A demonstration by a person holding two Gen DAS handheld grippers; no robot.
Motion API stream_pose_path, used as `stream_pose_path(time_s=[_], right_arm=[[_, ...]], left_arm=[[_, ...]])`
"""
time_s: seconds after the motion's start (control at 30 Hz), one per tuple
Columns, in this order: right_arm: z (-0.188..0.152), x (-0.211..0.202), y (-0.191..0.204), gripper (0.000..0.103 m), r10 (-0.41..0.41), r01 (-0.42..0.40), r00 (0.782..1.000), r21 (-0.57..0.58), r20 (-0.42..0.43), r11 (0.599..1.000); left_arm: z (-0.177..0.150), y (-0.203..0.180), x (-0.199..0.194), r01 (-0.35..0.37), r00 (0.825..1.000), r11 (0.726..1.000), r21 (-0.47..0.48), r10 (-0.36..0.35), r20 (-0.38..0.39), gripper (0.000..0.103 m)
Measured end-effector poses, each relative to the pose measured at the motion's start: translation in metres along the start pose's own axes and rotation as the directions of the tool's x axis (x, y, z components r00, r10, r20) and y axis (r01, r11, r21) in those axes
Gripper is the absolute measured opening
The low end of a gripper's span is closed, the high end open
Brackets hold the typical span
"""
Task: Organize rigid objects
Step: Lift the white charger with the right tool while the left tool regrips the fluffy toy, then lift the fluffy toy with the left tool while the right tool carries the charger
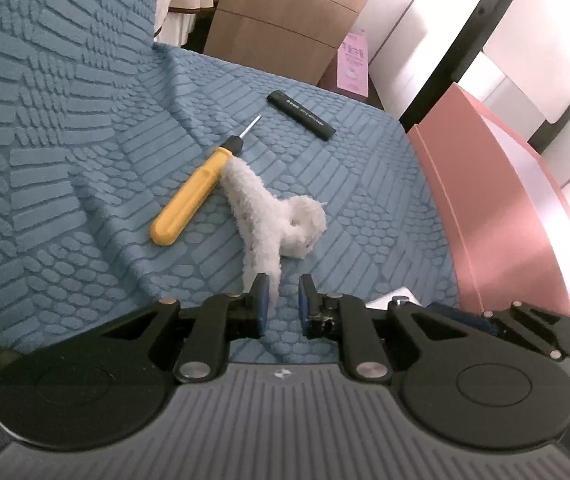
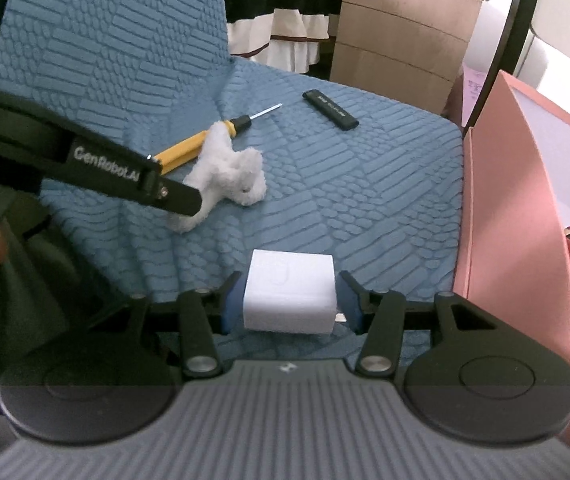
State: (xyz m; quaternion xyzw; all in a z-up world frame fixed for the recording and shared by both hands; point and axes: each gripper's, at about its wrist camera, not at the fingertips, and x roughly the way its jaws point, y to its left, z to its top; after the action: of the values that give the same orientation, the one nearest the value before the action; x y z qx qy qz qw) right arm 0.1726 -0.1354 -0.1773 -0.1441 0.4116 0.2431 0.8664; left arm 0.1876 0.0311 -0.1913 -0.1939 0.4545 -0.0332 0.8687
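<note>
Here the left tongs (image 1: 283,292) stand slightly parted, the fluffy white plush hair claw (image 1: 273,216) just ahead, its long axis running away from them. Right tongs (image 2: 291,300) grip a white plastic cube charger (image 2: 289,292); the pink storage box (image 2: 513,216) lies to their right.

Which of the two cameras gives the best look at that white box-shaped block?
The right wrist view: the white box-shaped block sits whole between the right gripper fingers, its top and front face visible. The left wrist view shows only a small white corner behind that gripper's linkage.
</note>
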Motion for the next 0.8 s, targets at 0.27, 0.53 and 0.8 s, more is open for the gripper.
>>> stream_pose_path(time_s=[0.27, 0.53, 0.8], right_arm=[[0.002, 0.010, -0.004, 0.054, 0.021, -0.021, 1.000, 0.009, -0.004, 1.000], [0.003, 0.021, -0.003, 0.053, 0.028, -0.027, 0.999, 0.010, -0.040, 1.000], [0.007, 0.023, -0.005, 0.053, 0.017, -0.017, 1.000, 0.025, -0.024, 1.000]], left_arm=[[0.009, 0.000, 0.008, 0.000, 0.999, 1.000, -0.024, 0.001, 0.041, 0.061], [0.015, -0.001, 0.018, -0.030, 0.999, 0.999, -0.015, 0.031, 0.041, 0.071], [0.017, -0.002, 0.023, -0.037, 0.998, 0.999, 0.006, 0.037, 0.045, 0.071]])
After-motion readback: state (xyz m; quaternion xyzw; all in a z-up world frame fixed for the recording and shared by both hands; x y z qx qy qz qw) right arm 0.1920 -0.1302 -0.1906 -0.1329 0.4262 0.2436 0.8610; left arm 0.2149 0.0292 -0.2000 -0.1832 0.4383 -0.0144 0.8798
